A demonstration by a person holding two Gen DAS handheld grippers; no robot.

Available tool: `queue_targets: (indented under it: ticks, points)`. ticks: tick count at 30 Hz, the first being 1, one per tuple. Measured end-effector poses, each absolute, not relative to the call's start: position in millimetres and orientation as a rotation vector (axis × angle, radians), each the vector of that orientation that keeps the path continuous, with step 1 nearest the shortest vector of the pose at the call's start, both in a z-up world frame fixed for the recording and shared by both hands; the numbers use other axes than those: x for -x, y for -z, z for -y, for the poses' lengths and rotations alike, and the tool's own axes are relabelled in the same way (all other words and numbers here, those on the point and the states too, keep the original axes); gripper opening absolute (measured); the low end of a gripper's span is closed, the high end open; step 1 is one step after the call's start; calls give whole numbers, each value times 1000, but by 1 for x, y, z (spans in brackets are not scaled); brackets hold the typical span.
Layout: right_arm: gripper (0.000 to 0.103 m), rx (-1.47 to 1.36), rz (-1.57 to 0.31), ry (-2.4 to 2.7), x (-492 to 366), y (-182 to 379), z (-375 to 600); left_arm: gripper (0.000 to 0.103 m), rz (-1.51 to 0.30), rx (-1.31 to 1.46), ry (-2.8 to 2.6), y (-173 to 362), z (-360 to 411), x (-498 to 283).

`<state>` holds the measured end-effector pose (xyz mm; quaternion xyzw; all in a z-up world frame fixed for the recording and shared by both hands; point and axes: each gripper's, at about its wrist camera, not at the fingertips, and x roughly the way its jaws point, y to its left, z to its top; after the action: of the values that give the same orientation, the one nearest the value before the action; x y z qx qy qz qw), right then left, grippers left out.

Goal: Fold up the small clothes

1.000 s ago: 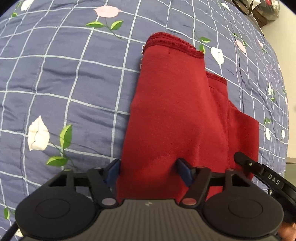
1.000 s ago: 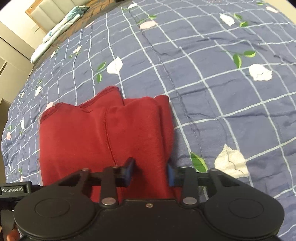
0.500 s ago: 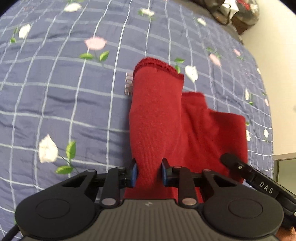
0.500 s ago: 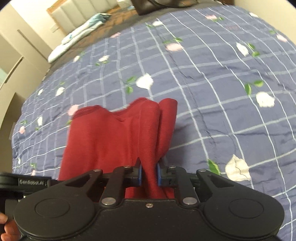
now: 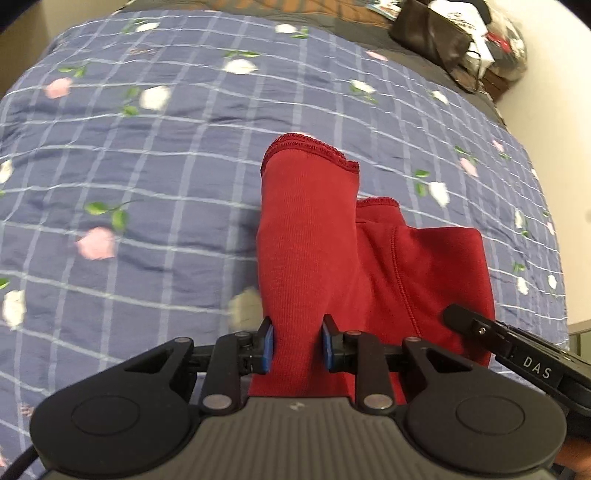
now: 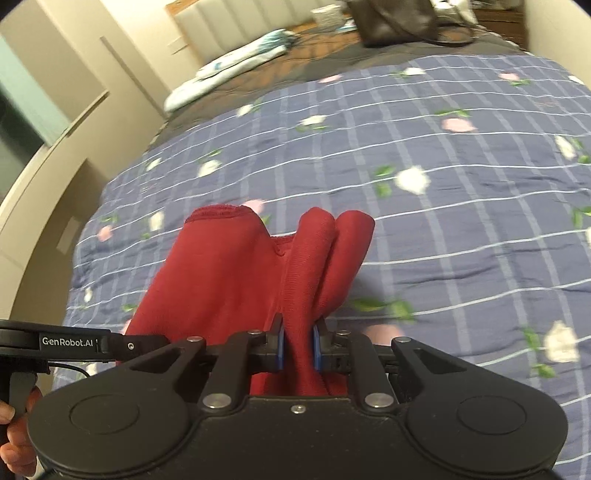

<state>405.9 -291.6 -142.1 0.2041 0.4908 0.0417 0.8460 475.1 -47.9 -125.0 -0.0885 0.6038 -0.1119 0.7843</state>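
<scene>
Above the bed (image 5: 147, 221), I am pinching the red garment (image 5: 314, 240) with left hand-held gripper (image 5: 297, 349) and right hand-held gripper (image 6: 297, 349). Toward 12 o'clock its free end is hanging bunched; uneven lifting risks slipping or skewing the fold.

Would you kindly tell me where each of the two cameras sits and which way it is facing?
Left wrist: rides on the left tongs, looking forward along them over the blue floral quilt toward a black bag; its fingers pinch the red garment; the other tool shows at right.
Right wrist: rides on the right tongs, facing a padded headboard; a hand shows at lower left.
Shared: the garment, quilt and bag.
</scene>
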Motion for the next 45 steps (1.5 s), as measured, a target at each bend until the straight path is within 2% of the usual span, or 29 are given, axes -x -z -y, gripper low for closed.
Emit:
queue_targets:
  ticks: [5,11,15,18,20,23,25,29,37,40,45]
  points:
    - [15,-419,-1073,-137,-404,149,250,28,-1355,194,189,149,10,-468]
    - [15,-426,-1189,-57,-391,185,223,29,-1417,168,214,178,1,-458]
    - [19,-460,-1215,48,-380,196,225,38,-1431,105,233,182,5,-458]
    - [28,-456,-1231,97,-375,199,227,52,-1433,40,210,180,12,-459]
    - [46,-450,-1230,121,-372,197,227,61,-1420,17,217,177,15,-457]
    - [64,-451,-1200,129,-364,190,229,65,-1401,16,221,169,19,-453]
    - [66,-440,-1190,129,-362,185,229,72,-1383,15,213,162,21,-448]
    - [81,-434,-1136,135,-350,167,231,84,-1310,16,191,138,22,-434]
    - [98,-372,-948,84,-321,112,234,102,-1107,47,132,75,17,-390]
    - [102,-343,-870,69,-305,88,235,102,-1046,63,114,55,16,-366]
    - [102,-315,-788,33,-272,59,236,102,-962,81,80,30,13,-318]
